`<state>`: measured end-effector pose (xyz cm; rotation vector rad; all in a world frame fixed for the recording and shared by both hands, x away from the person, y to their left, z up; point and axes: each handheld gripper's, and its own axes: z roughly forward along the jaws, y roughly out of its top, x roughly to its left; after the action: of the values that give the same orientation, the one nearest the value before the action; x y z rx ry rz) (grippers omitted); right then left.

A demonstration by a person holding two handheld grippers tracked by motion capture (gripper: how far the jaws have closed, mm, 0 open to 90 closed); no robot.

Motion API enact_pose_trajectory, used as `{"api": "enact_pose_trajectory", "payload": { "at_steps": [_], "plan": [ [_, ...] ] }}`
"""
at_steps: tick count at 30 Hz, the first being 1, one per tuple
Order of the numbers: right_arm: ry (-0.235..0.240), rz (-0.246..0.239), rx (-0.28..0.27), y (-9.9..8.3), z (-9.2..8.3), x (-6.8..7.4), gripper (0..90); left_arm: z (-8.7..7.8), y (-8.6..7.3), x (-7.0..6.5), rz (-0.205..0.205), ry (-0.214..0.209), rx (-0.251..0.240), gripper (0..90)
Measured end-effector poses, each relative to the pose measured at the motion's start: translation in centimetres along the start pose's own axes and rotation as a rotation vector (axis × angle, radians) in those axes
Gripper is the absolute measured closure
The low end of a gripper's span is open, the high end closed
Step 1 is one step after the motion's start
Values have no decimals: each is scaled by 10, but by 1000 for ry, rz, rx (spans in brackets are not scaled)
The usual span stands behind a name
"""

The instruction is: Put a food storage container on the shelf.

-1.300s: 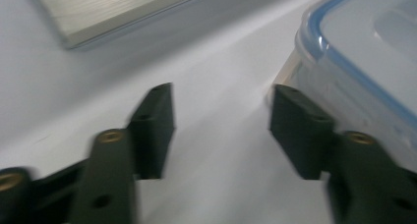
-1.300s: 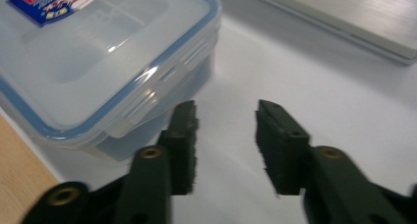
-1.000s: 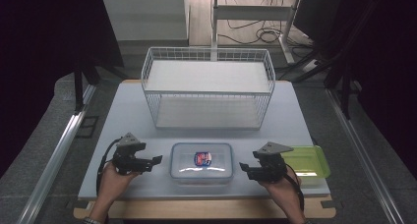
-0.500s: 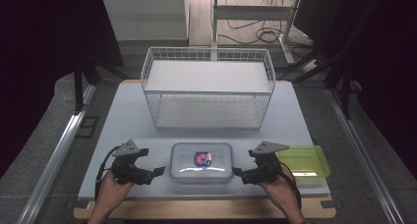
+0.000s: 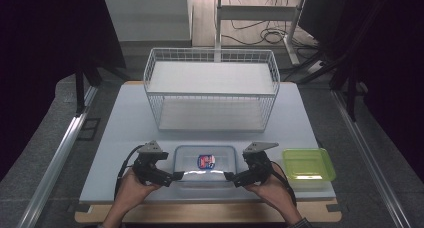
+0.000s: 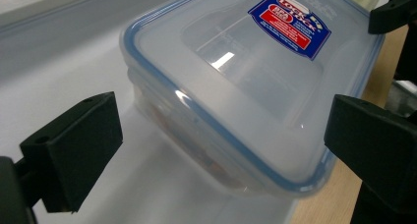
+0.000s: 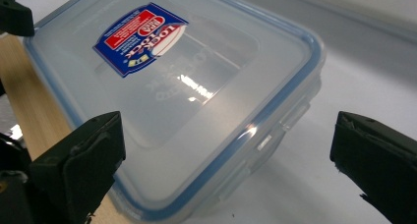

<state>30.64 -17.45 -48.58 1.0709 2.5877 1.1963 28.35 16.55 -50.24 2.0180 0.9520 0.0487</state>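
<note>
A clear lidded box (image 5: 204, 163) with a blue seal and a blue-and-red label sits at the table's front centre. My left gripper (image 5: 173, 177) points at its near left corner, and my right gripper (image 5: 231, 177) at its near right corner. In the left gripper view the jaws of the left gripper (image 6: 221, 153) stand wide on either side of a corner of the box (image 6: 236, 86), touching nothing. The right gripper (image 7: 226, 160) likewise straddles a corner of the box (image 7: 172, 86) with daylight at both pads. Both pairs of jaws have just been opening.
A white wire basket (image 5: 212, 88) stands across the back of the white table (image 5: 125, 138). A green lidded tub (image 5: 306, 164) lies just right of my right hand. A wooden strip runs along the table's front edge.
Both hands have slid inward to the clear box's near corners. The jaws of both grippers have spread wider, the right ones more so.
</note>
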Motion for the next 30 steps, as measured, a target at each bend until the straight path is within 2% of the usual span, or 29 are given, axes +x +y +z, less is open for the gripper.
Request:
{"api": "enact_pose_trajectory", "payload": {
  "at_steps": [2,4,7,8,9,10,13,15,16,18,19,20,21,22,23,24,25,27,30],
  "plan": [
    [37,49,11,1,4,-4,4,7,0,2,-3,-21,30,10],
    [77,86,18,1,8,-8,4,13,0,4,-33,-72,34,0],
    [131,139,37,2,15,-11,11,18,0,7,-69,-118,50,0],
    [169,173,46,2,19,-13,16,18,0,7,-73,-132,57,0],
    [169,173,46,2,19,-13,16,19,0,8,-84,-133,59,2],
    [179,196,58,1,20,-13,15,18,0,7,-92,-131,59,2],
    [191,215,66,1,17,-15,81,14,0,4,-86,-123,75,34],
    [203,212,79,1,11,-16,131,10,-2,5,-102,-129,64,82],
    [220,221,81,-1,7,-17,169,7,-4,5,-107,-128,54,139],
    [222,221,81,-2,6,-17,203,2,-6,1,-105,-119,41,162],
    [220,233,65,-3,2,-17,250,-1,-8,-3,-85,-111,43,179],
    [231,251,47,-4,-3,-19,300,-3,-10,-5,-88,-111,39,217],
    [238,260,38,-5,-4,-20,322,-4,-13,-6,-96,-112,30,217],
    [241,270,34,-6,-6,-20,338,-6,-15,-7,-109,-118,20,235],
    [231,263,23,-7,-10,-17,366,-8,-18,-5,-133,-128,-2,316],
    [231,263,23,-7,-10,-17,366,-11,-20,-3,-147,-140,-17,316],
    [228,259,21,-8,-12,-16,389,-15,-23,0,-166,-164,-40,368],
    [237,264,1,-11,-17,-15,445,-17,-25,2,-185,-183,-58,449],
    [248,288,-25,-17,-21,-15,469,-17,-23,-3,-188,-155,-66,458]
  ]
}}
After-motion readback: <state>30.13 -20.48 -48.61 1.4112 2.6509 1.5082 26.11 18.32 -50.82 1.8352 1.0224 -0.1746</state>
